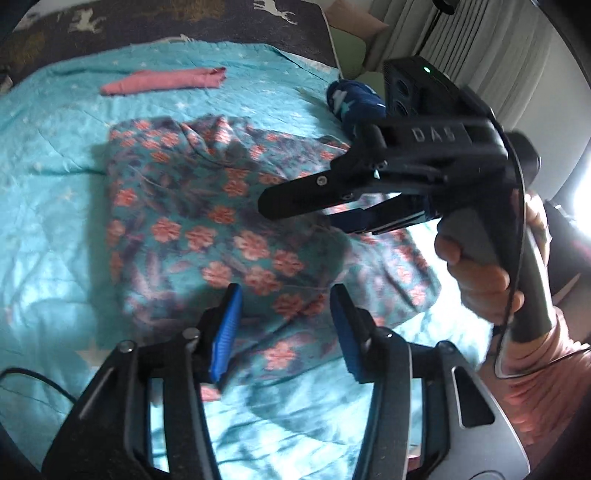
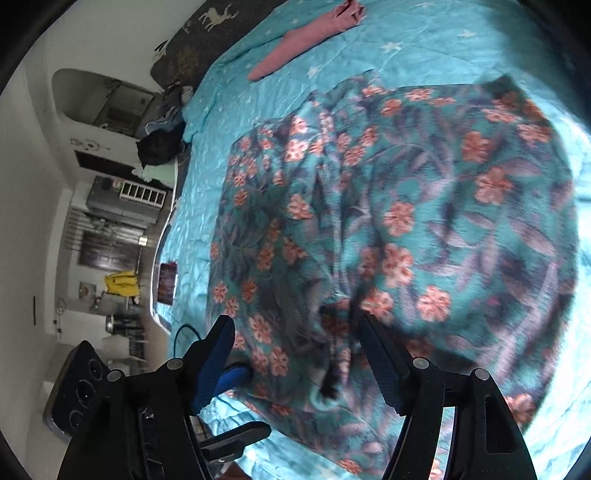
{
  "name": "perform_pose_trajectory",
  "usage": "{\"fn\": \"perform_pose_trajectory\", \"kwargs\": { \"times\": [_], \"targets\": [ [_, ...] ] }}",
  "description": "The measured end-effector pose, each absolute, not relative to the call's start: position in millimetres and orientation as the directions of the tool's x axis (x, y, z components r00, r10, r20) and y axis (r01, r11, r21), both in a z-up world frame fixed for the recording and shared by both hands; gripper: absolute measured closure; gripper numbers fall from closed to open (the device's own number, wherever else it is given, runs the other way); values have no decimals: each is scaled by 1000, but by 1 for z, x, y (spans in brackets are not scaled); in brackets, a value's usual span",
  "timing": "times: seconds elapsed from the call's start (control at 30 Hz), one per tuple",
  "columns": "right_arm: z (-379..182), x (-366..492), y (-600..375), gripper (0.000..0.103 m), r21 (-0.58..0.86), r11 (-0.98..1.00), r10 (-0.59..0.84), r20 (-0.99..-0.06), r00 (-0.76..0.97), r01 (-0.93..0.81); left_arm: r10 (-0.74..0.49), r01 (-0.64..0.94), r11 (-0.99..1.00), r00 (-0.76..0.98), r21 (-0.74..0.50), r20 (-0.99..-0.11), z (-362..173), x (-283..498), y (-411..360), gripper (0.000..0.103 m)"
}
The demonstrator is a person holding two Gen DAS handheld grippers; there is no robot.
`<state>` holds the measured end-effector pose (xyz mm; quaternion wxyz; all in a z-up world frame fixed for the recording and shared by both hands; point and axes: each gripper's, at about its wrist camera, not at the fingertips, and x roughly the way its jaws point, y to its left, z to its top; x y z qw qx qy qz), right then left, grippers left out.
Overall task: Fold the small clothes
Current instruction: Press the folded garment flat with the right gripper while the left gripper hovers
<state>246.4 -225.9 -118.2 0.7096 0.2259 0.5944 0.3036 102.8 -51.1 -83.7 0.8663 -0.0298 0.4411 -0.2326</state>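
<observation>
Fingers (image 1: 227, 332) of the left gripper (image 1: 284, 332) stand spread, their blue pads apart, with nothing pinched between them; the near edge of the floral garment (image 1: 207, 221) lies just beyond and partly between their tips. Whether the pads touch the cloth cannot be told, as the picture is blurred there. On the right gripper (image 2: 299, 354) the fingers (image 2: 384, 365) are spread wide too, empty, and the garment's bunched edge lies between and below them.

Counted: two grippers, each with two fingers; one floral garment, teal with pink flowers; one pink cloth (image 1: 162, 83), folded into a long strip; one blue-and-white bundle (image 1: 347, 101); one bed (image 1: 48, 221) with a teal, star-dotted cover.

The garment lies roughly in the middle of the bed, folded over itself, its left edge straight and its right side rumpled. In the left wrist view the right gripper (image 1: 291, 206) hangs over the garment's right part, pointing left across it, with a hand (image 1: 480, 273) wrapped round its grip and a pink sleeve (image 1: 535, 369) below. In the right wrist view the garment fills most of the frame, directly ahead of the fingers.

The pink cloth lies well apart from the garment, at the far side of the bed near a dark blanket (image 1: 166, 18) with white deer on it. The blue-and-white bundle sits at the bed's far right edge, behind the right gripper.
</observation>
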Motion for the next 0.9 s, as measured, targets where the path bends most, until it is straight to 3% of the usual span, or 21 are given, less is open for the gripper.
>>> {"fn": "perform_pose_trajectory", "kwargs": {
  "times": [0.33, 0.5, 0.57, 0.63, 0.67, 0.9],
  "targets": [
    [-133, 318, -194, 30, 721, 670, 735, -678, 21, -176, -416, 421, 881, 470, -216, -778, -86, 105, -69, 50],
    [-136, 342, -183, 31, 757, 635, 766, -643, 1, -151, -323, 409, 907, 520, -102, -791, -89, 112, -85, 50],
    [-134, 344, -178, 37, 740, 647, 753, -658, 4, -181, -312, 424, 903, 527, -74, -791, -90, 112, -93, 50],
    [-131, 342, -174, 58, 694, 681, 716, -698, 15, -234, -308, 435, 898, 529, -58, -791, -91, 114, -100, 50],
    [-130, 341, -171, 60, 674, 694, 700, -714, 20, -252, -301, 438, 898, 532, -47, -791, -92, 113, -102, 50],
    [-135, 350, -177, 63, 691, 685, 705, -709, -27, -230, -285, 449, 893, 545, -12, -788, -91, 107, -118, 50]
  ]
}}
